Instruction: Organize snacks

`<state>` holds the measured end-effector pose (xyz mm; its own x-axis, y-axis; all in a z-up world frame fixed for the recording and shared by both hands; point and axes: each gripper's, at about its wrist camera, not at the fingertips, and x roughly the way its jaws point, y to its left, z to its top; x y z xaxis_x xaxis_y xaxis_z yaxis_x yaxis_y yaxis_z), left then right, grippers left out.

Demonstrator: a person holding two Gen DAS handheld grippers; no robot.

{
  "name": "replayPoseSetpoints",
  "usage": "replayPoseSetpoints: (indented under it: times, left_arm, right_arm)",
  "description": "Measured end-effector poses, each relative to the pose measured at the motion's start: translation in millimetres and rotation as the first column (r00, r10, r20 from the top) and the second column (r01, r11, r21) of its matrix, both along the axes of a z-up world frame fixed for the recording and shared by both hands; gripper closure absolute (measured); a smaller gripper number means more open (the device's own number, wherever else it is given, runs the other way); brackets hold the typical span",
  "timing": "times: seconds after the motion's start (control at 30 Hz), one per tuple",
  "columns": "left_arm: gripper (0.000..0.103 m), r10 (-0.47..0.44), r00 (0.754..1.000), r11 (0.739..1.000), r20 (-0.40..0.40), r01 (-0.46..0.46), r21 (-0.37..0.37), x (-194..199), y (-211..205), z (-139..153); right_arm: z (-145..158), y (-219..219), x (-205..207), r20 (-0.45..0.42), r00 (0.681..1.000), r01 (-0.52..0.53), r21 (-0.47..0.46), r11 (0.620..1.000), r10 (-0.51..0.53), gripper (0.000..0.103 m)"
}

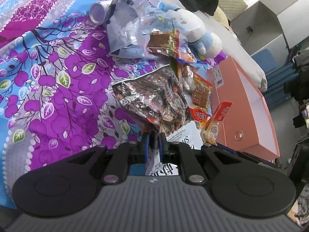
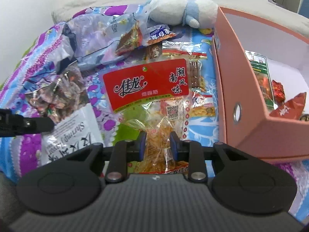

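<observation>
My left gripper (image 1: pixel 154 143) is shut on the lower edge of a crinkly clear bag of dark-wrapped sweets (image 1: pixel 150 100), held up over the flowered bedspread (image 1: pixel 58 96). In the right wrist view that bag (image 2: pixel 56 94) hangs at the left. My right gripper (image 2: pixel 157 145) is shut on a clear packet of yellow strips with a red label (image 2: pixel 146 85), lifted just left of the open pink box (image 2: pixel 231 73). The box holds a green-labelled packet (image 2: pixel 260 73) and red-wrapped snacks (image 2: pixel 287 108). More snack packets (image 1: pixel 200 92) lie piled beside the box (image 1: pixel 251 119).
A white shrimp-snack packet (image 2: pixel 73 133) lies under the left gripper. Behind the pile are a crumpled plastic bag (image 1: pixel 131 29), a white and blue plush toy (image 1: pixel 193 29) and a lilac can (image 1: pixel 98 11). The bed's edge drops off right of the box.
</observation>
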<state>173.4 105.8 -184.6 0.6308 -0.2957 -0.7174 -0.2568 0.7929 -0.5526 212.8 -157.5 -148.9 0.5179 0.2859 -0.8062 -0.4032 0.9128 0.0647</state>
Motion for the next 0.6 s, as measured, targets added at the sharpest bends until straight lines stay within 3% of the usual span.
replayPoseSetpoints:
  times: [0.6]
  left_arm:
    - [0.091,-0.045,0.997,0.996,0.058,0.040,0.083,-29.1,-23.9,45.1]
  right_arm:
    - [40.6,-22.5,-44.3,0.063,0.997,0.034,0.056,0.998,-0.037,0.074]
